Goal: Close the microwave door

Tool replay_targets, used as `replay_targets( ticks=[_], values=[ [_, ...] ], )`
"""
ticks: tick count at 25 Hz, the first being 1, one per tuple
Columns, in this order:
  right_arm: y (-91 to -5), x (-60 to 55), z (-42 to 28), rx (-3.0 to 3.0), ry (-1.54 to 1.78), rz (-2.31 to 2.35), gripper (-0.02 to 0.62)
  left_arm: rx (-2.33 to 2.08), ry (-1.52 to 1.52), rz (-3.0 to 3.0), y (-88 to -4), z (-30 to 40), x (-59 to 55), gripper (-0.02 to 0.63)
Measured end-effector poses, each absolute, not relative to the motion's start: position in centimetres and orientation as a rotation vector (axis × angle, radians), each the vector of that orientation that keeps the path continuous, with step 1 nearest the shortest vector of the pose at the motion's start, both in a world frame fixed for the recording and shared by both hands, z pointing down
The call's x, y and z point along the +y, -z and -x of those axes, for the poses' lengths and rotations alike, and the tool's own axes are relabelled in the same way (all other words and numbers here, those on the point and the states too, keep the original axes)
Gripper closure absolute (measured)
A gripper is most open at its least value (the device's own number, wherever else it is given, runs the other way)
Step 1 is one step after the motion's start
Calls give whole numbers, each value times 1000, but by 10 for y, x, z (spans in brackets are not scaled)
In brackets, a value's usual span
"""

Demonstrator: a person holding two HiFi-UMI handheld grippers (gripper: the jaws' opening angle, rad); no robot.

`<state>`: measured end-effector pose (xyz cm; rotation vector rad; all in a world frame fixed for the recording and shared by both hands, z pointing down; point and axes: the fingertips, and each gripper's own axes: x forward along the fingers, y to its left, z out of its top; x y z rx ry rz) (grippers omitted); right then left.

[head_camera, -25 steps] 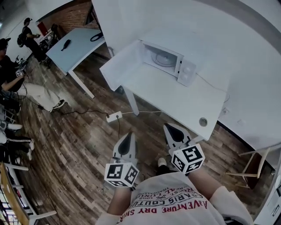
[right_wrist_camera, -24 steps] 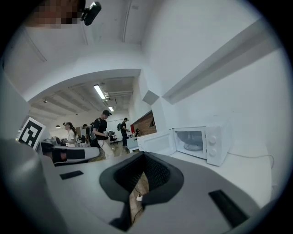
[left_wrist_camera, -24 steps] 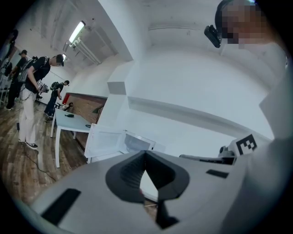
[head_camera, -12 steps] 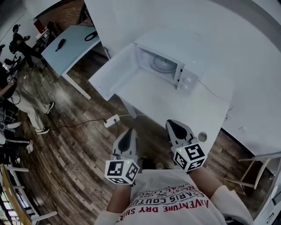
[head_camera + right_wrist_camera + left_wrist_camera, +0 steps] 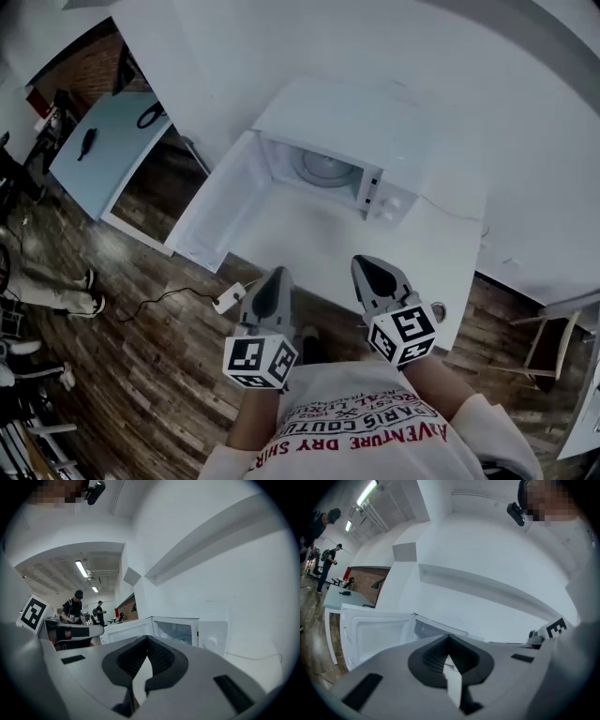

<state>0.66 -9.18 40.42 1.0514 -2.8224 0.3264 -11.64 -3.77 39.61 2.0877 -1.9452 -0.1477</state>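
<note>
Left gripper [image 5: 275,279] and right gripper [image 5: 369,270], each with jaws pressed together on nothing, held low in front of the open microwave door [image 5: 223,214].

The door stands swung wide to the left of the microwave [image 5: 366,122], inner face showing, and the cavity with its glass turntable [image 5: 328,167] is exposed. Neither gripper touches the door. The left gripper is the nearer. I would carry it round to the door's outer face near the free edge, far from the hinge, then push in one smooth arc until the door latches, gently enough that the oven does not slide on the white table [image 5: 450,262]. A power strip [image 5: 228,300] lies on the wood floor [image 5: 122,375] below.
</note>
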Motion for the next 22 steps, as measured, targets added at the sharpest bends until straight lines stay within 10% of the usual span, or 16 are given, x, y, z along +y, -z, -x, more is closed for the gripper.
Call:
replay_targets(
  ticks=[22],
  values=[
    [-401,-253,-49,-2499,-297,-1576,583,-1633,41,-2254,-410,125,-195,600]
  ],
)
